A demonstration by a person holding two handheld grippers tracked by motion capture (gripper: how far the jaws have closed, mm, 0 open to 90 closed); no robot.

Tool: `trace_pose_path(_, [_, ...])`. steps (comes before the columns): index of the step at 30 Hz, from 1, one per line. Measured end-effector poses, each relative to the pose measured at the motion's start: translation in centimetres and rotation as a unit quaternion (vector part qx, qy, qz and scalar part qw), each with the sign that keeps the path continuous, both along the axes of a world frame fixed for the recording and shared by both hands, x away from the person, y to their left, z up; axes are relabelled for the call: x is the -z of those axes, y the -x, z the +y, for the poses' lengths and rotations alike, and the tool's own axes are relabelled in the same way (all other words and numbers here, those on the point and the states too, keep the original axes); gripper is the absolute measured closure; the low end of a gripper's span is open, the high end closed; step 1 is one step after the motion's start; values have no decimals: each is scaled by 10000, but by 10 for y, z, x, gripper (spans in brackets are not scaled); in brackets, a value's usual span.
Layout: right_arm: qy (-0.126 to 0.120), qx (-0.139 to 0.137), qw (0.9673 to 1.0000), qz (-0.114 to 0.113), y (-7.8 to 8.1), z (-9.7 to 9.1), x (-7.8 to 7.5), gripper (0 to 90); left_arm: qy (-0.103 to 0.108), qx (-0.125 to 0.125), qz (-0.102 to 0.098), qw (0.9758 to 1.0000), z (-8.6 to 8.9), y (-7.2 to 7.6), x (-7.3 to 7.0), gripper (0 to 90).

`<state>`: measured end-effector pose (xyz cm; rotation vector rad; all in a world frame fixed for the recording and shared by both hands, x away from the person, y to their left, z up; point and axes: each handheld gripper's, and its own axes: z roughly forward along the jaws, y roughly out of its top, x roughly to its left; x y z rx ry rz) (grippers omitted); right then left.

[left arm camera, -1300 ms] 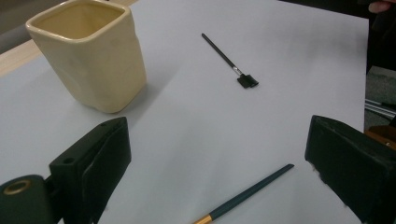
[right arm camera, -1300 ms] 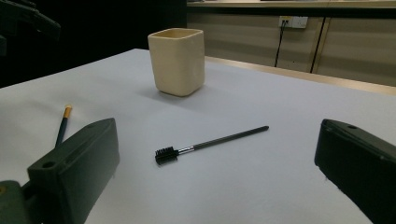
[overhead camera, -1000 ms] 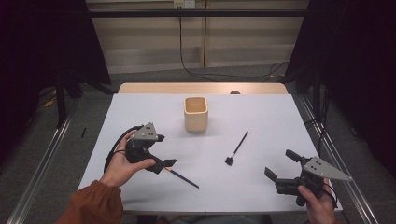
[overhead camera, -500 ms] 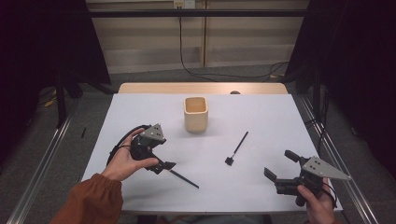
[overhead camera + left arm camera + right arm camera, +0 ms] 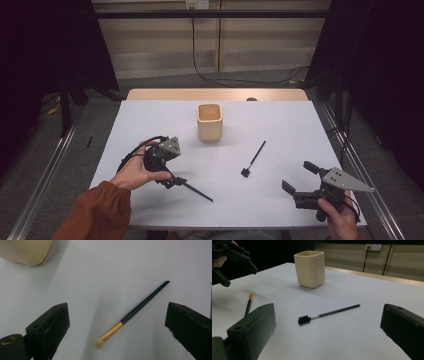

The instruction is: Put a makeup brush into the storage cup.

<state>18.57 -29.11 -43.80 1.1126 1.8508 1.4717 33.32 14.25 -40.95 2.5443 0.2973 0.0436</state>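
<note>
Presently: left gripper (image 5: 176, 181) held low over the near-left part of the white table (image 5: 300, 130), jaws spread wide, nothing between the pads. Seen in the left gripper view: gold-banded brush (image 5: 132, 315) flat on the table, centred in the gap between the two jaws, touching neither; pale bristle tip toward the camera, dark handle pointing away and to the right. Same brush in the high view a dark thin line just right of the left gripper's tips, running toward the near edge. Cream cup (image 5: 209, 121) upright at mid-table, well apart from the brush, beyond it; one corner of it visible at top left in the left gripper view.

Right gripper (image 5: 300, 181) held at the near-right corner of the table, jaws likewise released and wide, empty. Black spoolie brush (image 5: 327, 314) flat on the table ahead of those jaws in the right gripper view, bristle head toward the left, handle away to the right; apart from both jaws. Spoolie between cup and right gripper in the high view, near neither. Left hand (image 5: 137, 170) wrapped round the left gripper's body, orange sleeve (image 5: 95, 215) behind.
</note>
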Motion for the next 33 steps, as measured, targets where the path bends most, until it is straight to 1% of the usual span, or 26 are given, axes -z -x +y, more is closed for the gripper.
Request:
trace_pose_path(1, [3, -5, 10000, -1, 0, 0, 0, 0, -95, 93, 42, 9999, -2, 0, 1, 53])
trace_pose_path(2, [15, -25, 10000, -7, 0, 0, 0, 0, -185, 211, 29, 9996, -3, 0, 3, 58])
trace_pose_path(6, [15, -28, 10000, 3, 0, 0, 1, 0, -421, 333, 50, 9985, -10, 1, 8, 50])
trace_pose_path(8, [32, -41, 10000, 1, 0, 0, 0, 0, -487, 365, -4, 9981, -11, 1, 11, 59])
trace_pose_path(10, [35, -64, 10000, -1, 1, 0, 0, 0, -565, 433, 51, 9974, -12, 1, 14, 64])
trace_pose_path(11, [27, -66, 10000, -2, 1, 0, 0, 0, -551, 421, 63, 9976, -12, 1, 15, 71])
trace_pose_path(12, [25, -65, 10000, 0, 1, 0, 0, 0, -595, 449, 67, 9972, -12, 0, 15, 83])
trace_pose_path(15, [26, -59, 10000, 8, 0, 0, 0, 0, -587, 511, 116, 9969, -12, 0, 16, 131])
trace_pose_path(16, [19, -54, 10000, 9, 0, 0, 0, 0, -673, 588, 80, 9960, -12, -1, 16, 159])
trace_pose_path(17, [21, -57, 10000, 6, 0, 0, 0, 0, -690, 564, 135, 9959, -13, 0, 19, 167])
trace_pose_path(18, [23, -59, 10000, 8, 0, 1, 0, 0, -753, 643, 156, 9950, -14, 0, 20, 193])
trace_pose_path(19, [31, -63, 10000, 6, 0, 0, 0, 0, -854, 670, 163, 9940, -15, 0, 21, 218])
trace_pose_path(20, [37, -63, 10000, 3, 0, 0, 0, 0, -911, 696, 160, 9933, -16, 0, 22, 223])
trace_pose_path(21, [39, -68, 10000, 18, 0, 0, 0, 0, -924, 684, 91, 9933, -16, 0, 23, 229])
trace_pose_path(22, [42, -73, 10000, 29, 0, 1, 0, 0, -898, 651, 151, 9937, -17, 1, 23, 230])
trace_pose_path(23, [51, -79, 10000, 30, 0, 1, 1, 0, -946, 750, 134, 9926, -18, 1, 24, 262])
trace_pose_path(24, [58, -83, 9999, 30, 0, 1, 1, 0, -967, 784, 94, 9922, -19, 1, 25, 293])
trace_pose_path(25, [56, -84, 9999, 40, 0, 1, 1, 0, -1024, 817, 108, 9913, -20, 1, 26, 293])
trace_pose_path(26, [62, -96, 9999, 40, 0, 1, 1, 0, -1015, 817, 114, 9914, -21, 2, 28, 319])
trace_pose_path(27, [63, -102, 9999, 34, 0, 1, 1, 0, -1087, 892, 88, 9900, -21, 1, 28, 330])
trace_pose_path(28, [60, -97, 9999, 31, 0, 1, 1, 0, -1083, 892, 117, 9900, -22, 2, 30, 336])
trace_pose_path(29, [49, -91, 9999, 35, 0, 1, 1, 0, -1121, 962, 86, 9890, -22, 1, 30, 352])
trace_pose_path(30, [55, -97, 9999, 38, 0, 1, 1, 0, -1128, 938, 112, 9891, -22, 2, 31, 361])
trace_pose_path(31, [58, -93, 9999, 38, 0, 1, 1, 0, -1160, 954, 83, 9886, -22, 1, 32, 396])
trace_pose_path(33, [62, -96, 9999, 39, 0, 1, 1, 0, -1218, 990, 96, 9876, -22, 0, 33, 421])
